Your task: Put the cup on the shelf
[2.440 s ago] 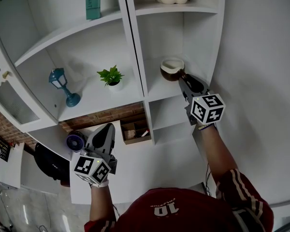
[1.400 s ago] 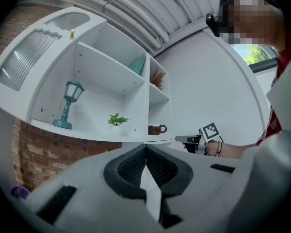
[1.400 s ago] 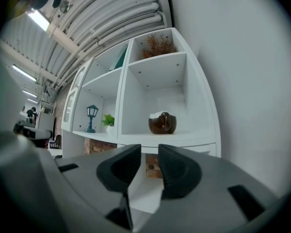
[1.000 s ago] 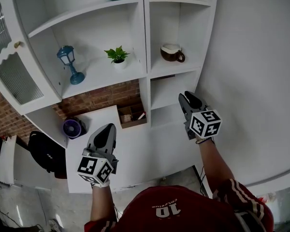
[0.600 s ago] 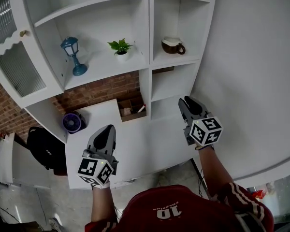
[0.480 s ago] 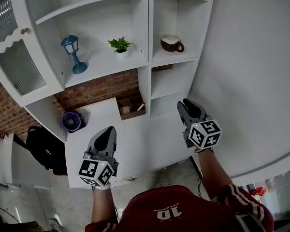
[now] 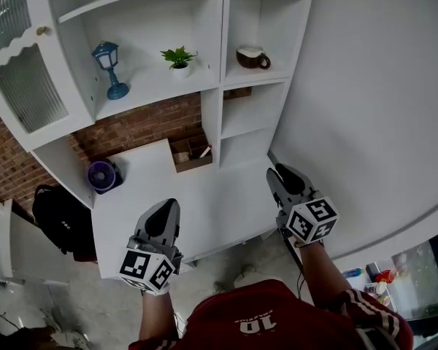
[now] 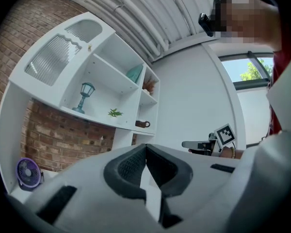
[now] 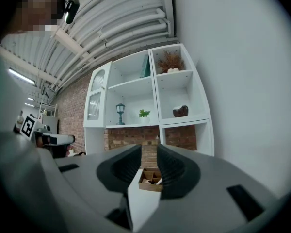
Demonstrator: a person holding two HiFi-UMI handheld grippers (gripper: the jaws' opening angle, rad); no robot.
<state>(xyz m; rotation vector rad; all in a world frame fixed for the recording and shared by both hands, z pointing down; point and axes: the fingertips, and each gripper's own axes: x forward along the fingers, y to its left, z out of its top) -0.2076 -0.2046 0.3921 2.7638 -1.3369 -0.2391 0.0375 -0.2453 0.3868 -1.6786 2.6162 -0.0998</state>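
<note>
**Cup** [image 7: 252,57]: brown, with a pale inside and its handle turned to the right. It stands upright on the shelf [image 7: 257,73] in the right-hand middle compartment, alone there and touched by nothing. It is also seen small in the right gripper view [image 9: 180,111].

**Right hand-held gripper** [image 7: 282,173]: recorded 2.4 s ago at the cup's handle inside that compartment. It is now drawn back low over the front edge of the bench [image 7: 150,195], well apart from the cup. The jaws are slightly parted and nothing is held; only the distant wooden organiser [image 9: 150,177] is seen through the gap.

**Left hand-held gripper** [image 7: 163,210]: kept low over the near bench edge throughout. Its jaws are pressed together at the tips and it is empty.

**Other items, unmoved:** blue lantern [image 7: 106,67] and potted plant [image 7: 178,57] in the left compartment; a small fan [image 7: 101,175] on the bench.

**Change noted:** the whole shelf unit now sits further up and away in the head view than a second ago, so the person is judged to have stepped back.

**Assessment:** the cup has been released and left standing, so the placement is judged complete, with nothing further needed at the shelf.
</note>
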